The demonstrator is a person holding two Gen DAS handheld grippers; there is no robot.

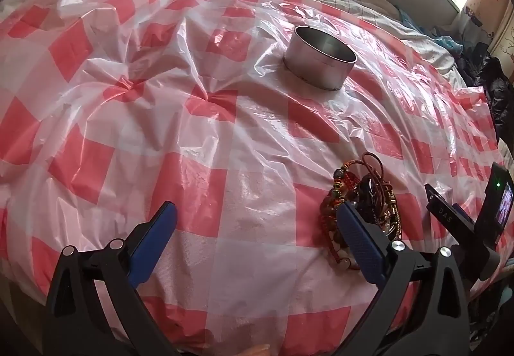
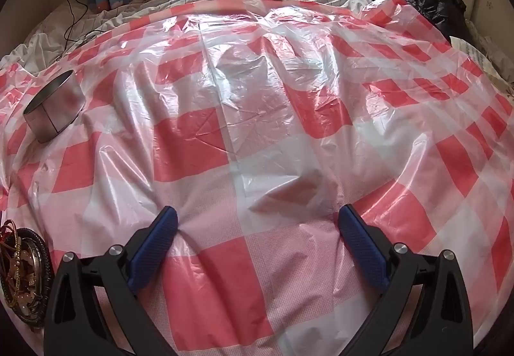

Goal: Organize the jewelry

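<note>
On a red-and-white checked plastic sheet over a bed: jewelry pile heaped just beside the left gripper, touching or just behind its right-hand finger, outside the gap. Metal tin farther ahead, upright, looks empty. Both tongs spread wide, gripping nothing. Right gripper over bare sheet, pile off to its left (partly cropped). Left hand likely nearer; long axis unclear.

Both grippers tilt steeply downward with jaws spread wide and nothing between their blue pads, the left gripper low in its frame and the right gripper likewise low in its own.
</note>
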